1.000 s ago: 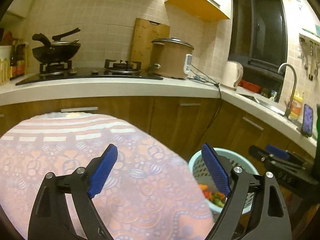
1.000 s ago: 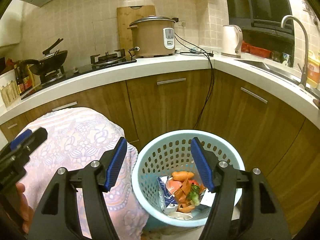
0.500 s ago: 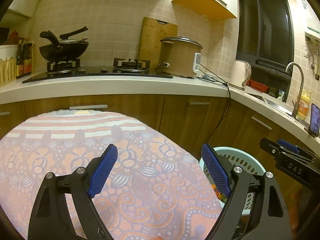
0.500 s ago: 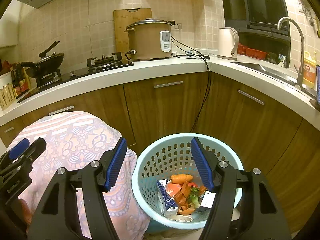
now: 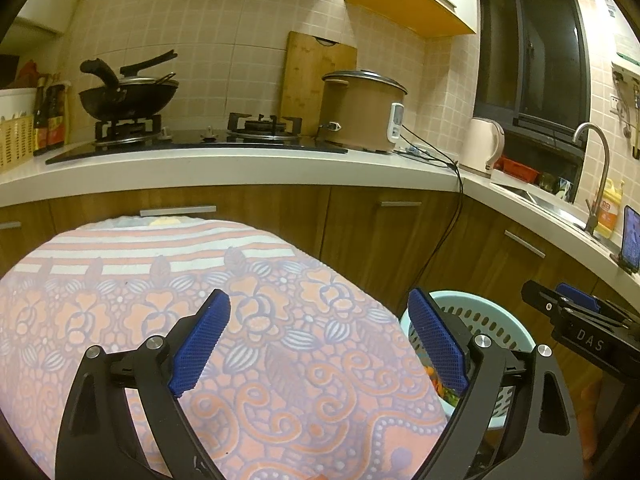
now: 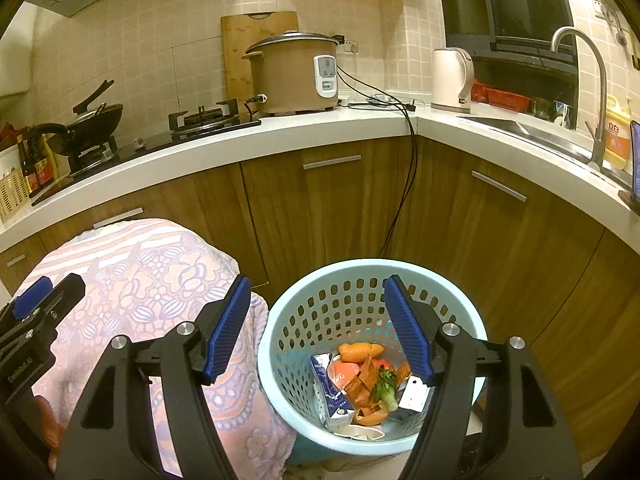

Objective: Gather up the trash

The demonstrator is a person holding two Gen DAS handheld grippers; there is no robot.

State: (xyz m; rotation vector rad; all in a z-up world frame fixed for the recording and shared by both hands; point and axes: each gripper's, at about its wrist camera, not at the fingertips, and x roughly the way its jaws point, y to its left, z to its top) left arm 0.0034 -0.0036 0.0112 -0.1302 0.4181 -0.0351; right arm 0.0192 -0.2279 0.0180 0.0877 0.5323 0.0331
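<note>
A light blue perforated basket stands on the floor beside the cloth-covered table. Inside lie a milk carton, orange peel, vegetable scraps and a white wrapper. My right gripper is open and empty, held above the basket's left rim. My left gripper is open and empty above the pink flowered tablecloth. The basket shows at the right in the left wrist view. The right gripper's body shows there too.
Wooden cabinets under an L-shaped white counter surround the space. On it stand a rice cooker, a gas hob with a wok, a kettle, and a sink tap. A black cord hangs down the cabinet front.
Both grippers have risen a little and tilted up; the left view has swung right, so the basket sits lower and further off. Both stay open and empty.
</note>
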